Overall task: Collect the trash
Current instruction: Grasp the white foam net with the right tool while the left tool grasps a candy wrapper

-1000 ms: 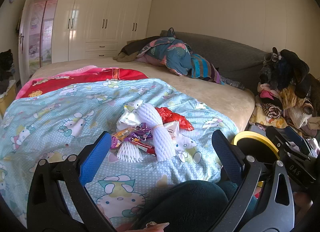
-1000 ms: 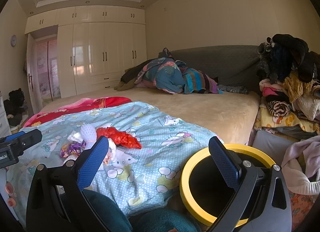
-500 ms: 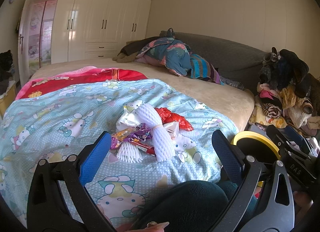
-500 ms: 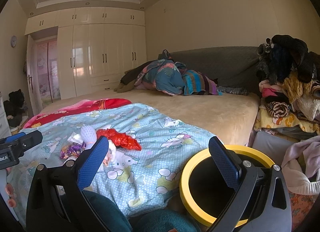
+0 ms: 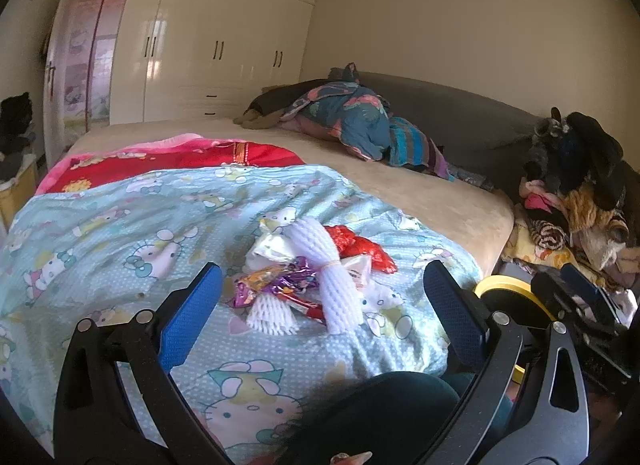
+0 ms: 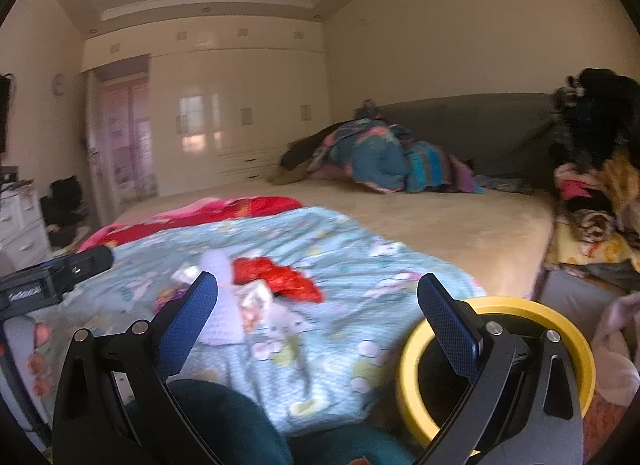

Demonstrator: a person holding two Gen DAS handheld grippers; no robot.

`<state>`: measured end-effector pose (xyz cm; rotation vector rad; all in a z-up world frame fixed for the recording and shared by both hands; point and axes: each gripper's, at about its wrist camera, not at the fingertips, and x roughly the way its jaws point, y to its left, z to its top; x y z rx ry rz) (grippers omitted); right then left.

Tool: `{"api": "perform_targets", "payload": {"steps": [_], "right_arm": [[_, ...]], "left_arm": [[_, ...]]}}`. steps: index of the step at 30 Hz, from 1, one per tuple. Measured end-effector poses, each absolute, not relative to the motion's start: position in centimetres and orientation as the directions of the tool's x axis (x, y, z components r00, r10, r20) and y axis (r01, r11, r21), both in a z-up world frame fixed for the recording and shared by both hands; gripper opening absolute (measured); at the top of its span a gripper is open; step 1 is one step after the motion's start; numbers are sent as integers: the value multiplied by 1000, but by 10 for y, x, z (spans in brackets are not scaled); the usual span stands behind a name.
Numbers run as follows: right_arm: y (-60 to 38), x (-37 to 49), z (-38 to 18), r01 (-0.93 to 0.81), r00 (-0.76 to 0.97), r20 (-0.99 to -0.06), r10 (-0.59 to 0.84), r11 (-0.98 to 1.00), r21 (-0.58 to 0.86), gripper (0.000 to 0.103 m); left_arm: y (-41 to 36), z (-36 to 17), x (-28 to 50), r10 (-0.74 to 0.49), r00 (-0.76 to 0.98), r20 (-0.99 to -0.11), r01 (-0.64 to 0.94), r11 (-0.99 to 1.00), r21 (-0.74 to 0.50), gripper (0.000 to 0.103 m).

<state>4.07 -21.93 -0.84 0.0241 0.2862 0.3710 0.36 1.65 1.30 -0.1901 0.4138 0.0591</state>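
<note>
A pile of trash lies on the blue Hello Kitty blanket (image 5: 120,233): white foam fruit nets (image 5: 332,277), a red crinkled wrapper (image 5: 362,247), purple and orange candy wrappers (image 5: 272,283) and white paper (image 5: 268,249). My left gripper (image 5: 324,313) is open and empty, just short of the pile. My right gripper (image 6: 318,321) is open and empty, with the red wrapper (image 6: 280,277) and a foam net (image 6: 220,305) ahead to the left. A yellow-rimmed bin (image 6: 416,349) stands on the floor by the bed, behind the right finger.
The beige bed (image 5: 420,193) has a red blanket (image 5: 180,157) and a heap of bedding (image 5: 352,121) by the grey headboard. Clothes are piled at the right (image 5: 580,193). White wardrobes (image 5: 200,49) fill the far wall. A dark knee (image 5: 384,413) shows at the bottom.
The right gripper view has swung left and blurred, bringing the trash pile more to its centre. The left gripper has barely moved. Both stay open.
</note>
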Motion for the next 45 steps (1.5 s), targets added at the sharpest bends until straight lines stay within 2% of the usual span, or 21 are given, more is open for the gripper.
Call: {"api": "perform_targets", "payload": {"steps": [3, 9, 15, 22, 28, 29, 33, 36, 39, 45], "right_arm": [[-204, 49, -10, -428, 850, -310, 427, 901, 67, 97], [-170, 66, -18, -487, 790, -414, 452, 873, 23, 97], [-145, 75, -29, -542, 740, -470, 482, 840, 7, 97], [-118, 100, -36, -594, 668, -542, 510, 804, 24, 97], [-96, 135, -49, -620, 569, -646, 509, 782, 71, 97], [-94, 139, -51, -617, 561, -655, 506, 783, 76, 97], [-85, 153, -60, -627, 511, -696, 504, 773, 100, 95], [-77, 158, -67, -642, 468, -730, 497, 759, 105, 80], [-70, 161, -73, -656, 436, -750, 498, 746, 113, 68], [-61, 169, -81, -663, 395, -775, 493, 737, 131, 56]], "left_arm": [[27, 11, 4, 37, 913, -406, -120, 976, -181, 92], [56, 8, 5, 85, 907, -412, -181, 963, -199, 92], [84, 1, 9, 128, 896, -425, -229, 954, -195, 92], [107, -10, 14, 118, 897, -427, -210, 962, -176, 92], [124, -26, 27, 102, 878, -468, -209, 961, -181, 92], [125, -31, 32, 91, 869, -487, -199, 964, -175, 90], [125, -46, 51, 27, 833, -553, -149, 973, -177, 66], [124, -61, 64, -49, 802, -596, -99, 972, -213, 56], [123, -72, 75, -101, 779, -619, -67, 968, -243, 49], [116, -83, 89, -166, 745, -646, -19, 963, -270, 39]]}}
